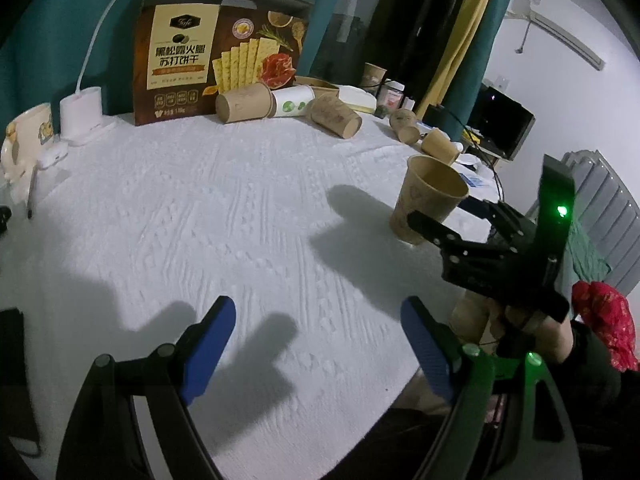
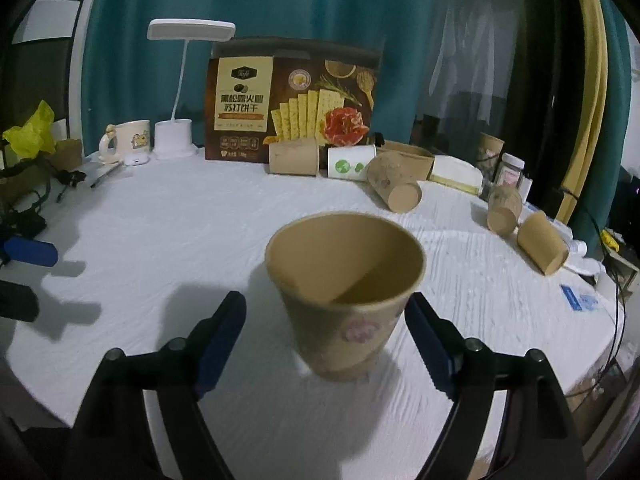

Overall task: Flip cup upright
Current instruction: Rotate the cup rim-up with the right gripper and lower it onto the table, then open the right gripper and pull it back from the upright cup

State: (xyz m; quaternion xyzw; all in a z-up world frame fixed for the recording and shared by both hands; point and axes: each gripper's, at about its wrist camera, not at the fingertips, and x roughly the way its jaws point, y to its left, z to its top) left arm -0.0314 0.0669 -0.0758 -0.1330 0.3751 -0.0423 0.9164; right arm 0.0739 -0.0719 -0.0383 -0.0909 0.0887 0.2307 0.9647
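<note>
Left wrist view: we see the left gripper [image 1: 318, 344] with blue-padded jaws spread wide over bare white textured cloth on the bench [image 1: 224, 208], nothing between them. The brown paper cup with a printed pattern [image 1: 428, 200] stands upright, mouth up, well to the right of our jaws, near the bench edge. The black right gripper [image 1: 448, 216] comes in from the right; one of its fingers [image 1: 430, 228] crosses in front of the cup's lower wall. Contact there we cannot tell.

Right wrist view: the right gripper [image 2: 326, 338] has its jaws apart, with the cup [image 2: 344, 292] upright between them, base on the cloth. There is a visible gap between each blue pad and the cup wall, wider on the left side. The cup sits slightly forward of the pad tips. Behind it, several more brown paper cups [image 2: 394, 184] lie on their sides in front of a brown cracker box [image 2: 292, 100].
</note>
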